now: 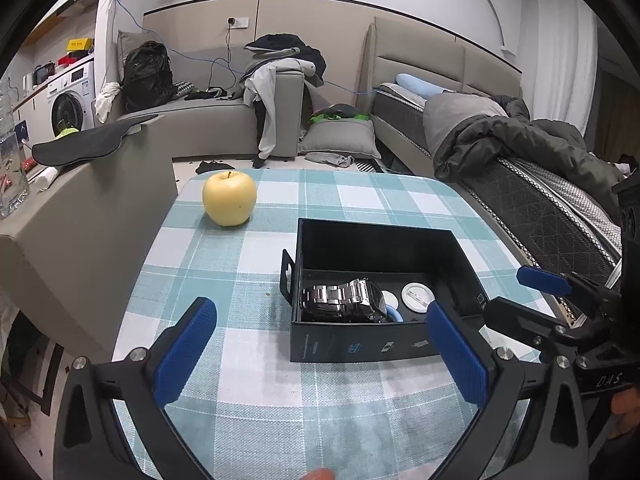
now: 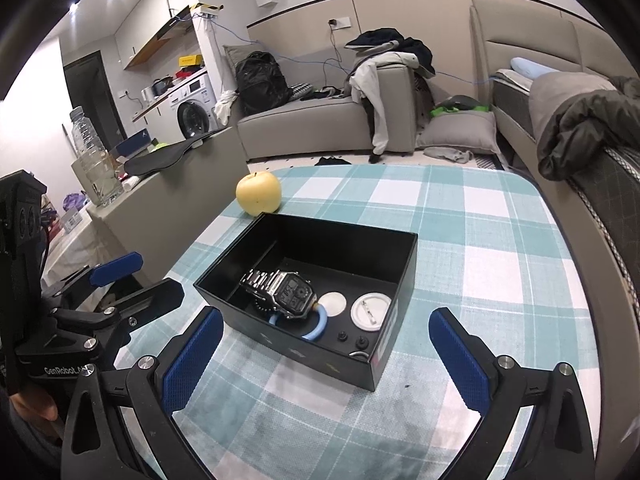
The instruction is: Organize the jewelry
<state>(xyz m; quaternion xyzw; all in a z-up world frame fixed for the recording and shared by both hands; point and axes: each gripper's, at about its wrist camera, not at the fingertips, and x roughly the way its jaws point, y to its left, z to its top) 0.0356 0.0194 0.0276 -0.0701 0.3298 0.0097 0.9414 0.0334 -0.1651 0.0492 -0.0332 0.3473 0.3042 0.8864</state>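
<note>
An open black box [image 1: 360, 346] [image 2: 320, 356] sits on the checked tablecloth. Inside it lie a steel digital watch [image 1: 340, 300] [image 2: 280, 290], a light-blue ring [image 1: 396, 314] [image 2: 318, 326], two white round badges [image 1: 417, 297] [image 2: 370, 312] and small dark studs [image 2: 352, 339]. My left gripper [image 1: 320, 352] stands open just in front of the box, nothing between its blue pads. My right gripper [image 2: 326, 356] is open too, its fingers either side of the box's near corner without touching it. Each gripper shows at the edge of the other's view: the right gripper [image 1: 516, 292], the left gripper [image 2: 140, 276].
A yellow apple [image 1: 229, 198] [image 2: 258, 193] rests on the table [image 2: 500, 264] behind the box. A grey sofa arm [image 1: 80, 216] with a dark pad stands left of the table, a bed [image 1: 540, 200] to the right. A water bottle [image 2: 94, 152] stands at the left.
</note>
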